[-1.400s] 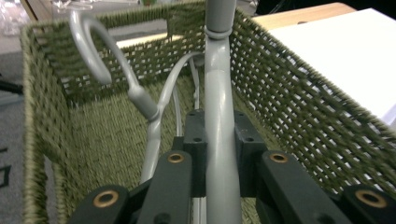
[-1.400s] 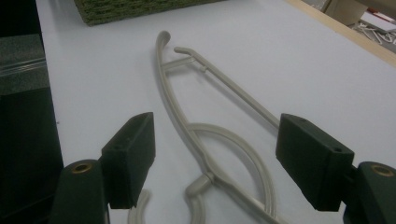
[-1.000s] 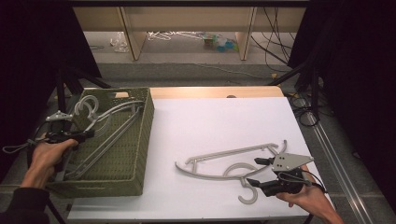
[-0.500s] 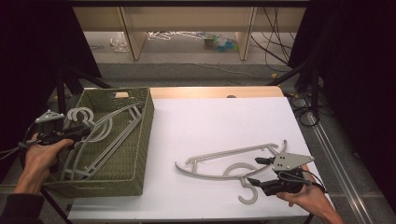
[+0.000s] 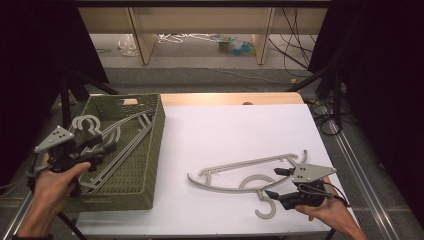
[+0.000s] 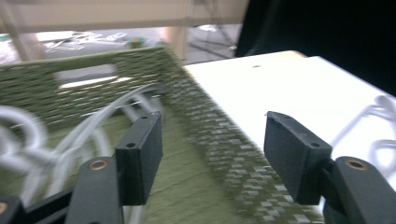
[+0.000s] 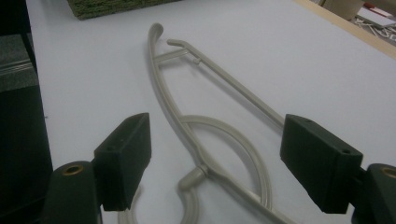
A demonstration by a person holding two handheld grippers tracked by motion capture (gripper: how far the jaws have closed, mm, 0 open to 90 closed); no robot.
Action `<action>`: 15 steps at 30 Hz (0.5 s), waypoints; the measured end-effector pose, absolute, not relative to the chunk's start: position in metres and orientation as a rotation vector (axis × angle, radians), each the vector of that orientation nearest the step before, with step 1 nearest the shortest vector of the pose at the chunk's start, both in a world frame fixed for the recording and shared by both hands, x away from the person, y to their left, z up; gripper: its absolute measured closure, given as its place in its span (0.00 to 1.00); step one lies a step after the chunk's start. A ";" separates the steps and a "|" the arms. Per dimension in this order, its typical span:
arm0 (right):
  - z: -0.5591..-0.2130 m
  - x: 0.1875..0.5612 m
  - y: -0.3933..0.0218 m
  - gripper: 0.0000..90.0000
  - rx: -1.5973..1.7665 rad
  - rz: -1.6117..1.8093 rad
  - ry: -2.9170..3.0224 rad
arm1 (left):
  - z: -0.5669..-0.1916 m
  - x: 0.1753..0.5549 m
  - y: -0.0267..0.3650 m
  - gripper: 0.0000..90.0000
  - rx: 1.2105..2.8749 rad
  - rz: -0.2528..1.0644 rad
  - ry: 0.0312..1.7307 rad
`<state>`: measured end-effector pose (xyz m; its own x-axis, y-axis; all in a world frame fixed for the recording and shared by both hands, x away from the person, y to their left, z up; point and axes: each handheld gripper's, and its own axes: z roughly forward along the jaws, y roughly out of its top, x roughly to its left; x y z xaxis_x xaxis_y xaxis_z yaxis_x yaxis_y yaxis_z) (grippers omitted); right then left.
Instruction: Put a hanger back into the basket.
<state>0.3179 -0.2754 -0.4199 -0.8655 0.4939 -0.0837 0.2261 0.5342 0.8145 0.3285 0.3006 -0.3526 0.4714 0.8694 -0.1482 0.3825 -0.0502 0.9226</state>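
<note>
A grey plastic hanger [image 5: 240, 166] lies flat on the white table top [image 5: 225, 130], its hook [image 5: 264, 202] toward the front edge. My right gripper [image 5: 274, 183] rests at that hook, open, one jaw on each side of the hook's neck. In the right gripper view the hanger [image 7: 227, 82] runs away between the spread jaws of the right gripper [image 7: 215, 154]. Several more grey hangers [image 5: 107, 142] lie in a green woven basket [image 5: 159, 125] at the left. My left gripper [image 5: 102, 148] hovers over them, open and empty. The left gripper [image 6: 215, 140] straddles the basket wall [image 6: 210, 116].
The basket takes up the table's left side, beside the white top. A wooden strip [image 5: 230, 98] edges the far side. Beyond it stand shelves, with loose clutter [image 5: 235, 45] on the floor. Cables and stand legs [image 5: 330, 100] lie to the right of the table.
The hanger hooks in the basket have dropped lower and settled. My left hand and gripper shifted slightly over the basket. The right gripper and the table hanger have not moved.
</note>
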 end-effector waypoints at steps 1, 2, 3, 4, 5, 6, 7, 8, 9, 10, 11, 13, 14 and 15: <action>-0.422 0.319 -0.276 0.27 0.604 1.255 2.465 | -0.352 0.322 0.286 0.38 1.664 0.555 1.062; -0.422 0.319 -0.276 0.27 0.604 1.255 2.465 | -0.352 0.322 0.286 0.37 1.664 0.555 1.062; -0.422 0.319 -0.276 0.26 0.610 1.250 2.468 | -0.351 0.318 0.279 0.37 1.673 0.556 1.037; -0.424 0.320 -0.277 0.26 0.611 1.254 2.456 | -0.351 0.314 0.269 0.36 1.668 0.546 1.009; -0.424 0.320 -0.278 0.25 0.611 1.257 2.455 | -0.352 0.311 0.263 0.36 1.675 0.541 0.994; -0.424 0.320 -0.278 0.25 0.619 1.260 2.448 | -0.354 0.309 0.256 0.35 1.674 0.533 0.970; -0.424 0.320 -0.278 0.25 0.619 1.260 2.448 | -0.354 0.309 0.256 0.34 1.674 0.533 0.970; -0.424 0.320 -0.279 0.24 0.630 1.254 2.447 | -0.355 0.306 0.249 0.34 1.680 0.520 0.949; -0.424 0.320 -0.280 0.23 0.641 1.257 2.438 | -0.358 0.304 0.241 0.34 1.671 0.516 0.925; -0.425 0.320 -0.280 0.23 0.643 1.263 2.434 | -0.360 0.304 0.236 0.34 1.682 0.503 0.895; -0.425 0.320 -0.281 0.23 0.652 1.272 2.424 | -0.360 0.304 0.236 0.33 1.682 0.503 0.895; -0.426 0.320 -0.282 0.23 0.655 1.271 2.426 | -0.365 0.304 0.227 0.32 1.698 0.482 0.886; -0.426 0.320 -0.282 0.23 0.655 1.271 2.426 | -0.367 0.303 0.223 0.32 1.705 0.470 0.883; -0.428 0.321 -0.282 0.22 0.647 1.279 2.421 | -0.369 0.302 0.218 0.32 1.716 0.470 0.864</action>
